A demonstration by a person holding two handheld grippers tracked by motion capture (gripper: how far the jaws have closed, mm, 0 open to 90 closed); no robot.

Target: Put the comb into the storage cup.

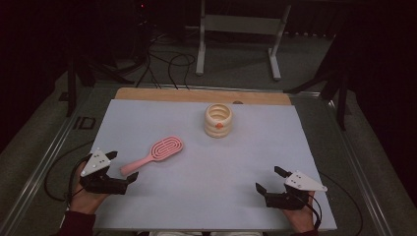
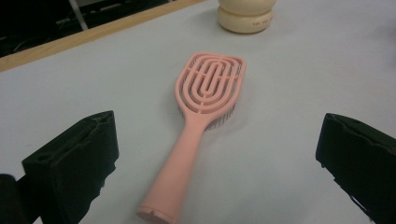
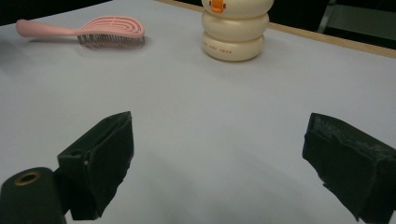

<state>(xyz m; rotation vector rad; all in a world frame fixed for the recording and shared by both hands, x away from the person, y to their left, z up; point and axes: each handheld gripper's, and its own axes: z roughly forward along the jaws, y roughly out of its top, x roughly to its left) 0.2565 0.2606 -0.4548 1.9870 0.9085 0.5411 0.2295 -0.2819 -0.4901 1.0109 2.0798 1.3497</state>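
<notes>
**Two grippers wait, jaws wide, by a pink hairbrush**

A person sits at a table covered by a pale grey mat, holding a gripper in each hand. The left gripper sits at the near left corner of the mat, its black jaws spread wide with nothing between them; the tip of the hairbrush handle lies just in front of the gap, apart from both jaws. The right gripper rests at the near right of the mat, its jaws likewise wide apart and empty, well away from both objects.

The pink hairbrush lies flat on the left half of the mat, bristles down, its handle pointing toward the left gripper and its slotted oval head angled toward the middle of the table. In the left gripper view the brush runs up the centre between the two jaws.

A cream holder made of stacked rings, with a small orange mark on its front, stands upright near the far edge of the mat, beyond the brush head and apart from it. A strip of wooden tabletop shows behind the mat.
</notes>
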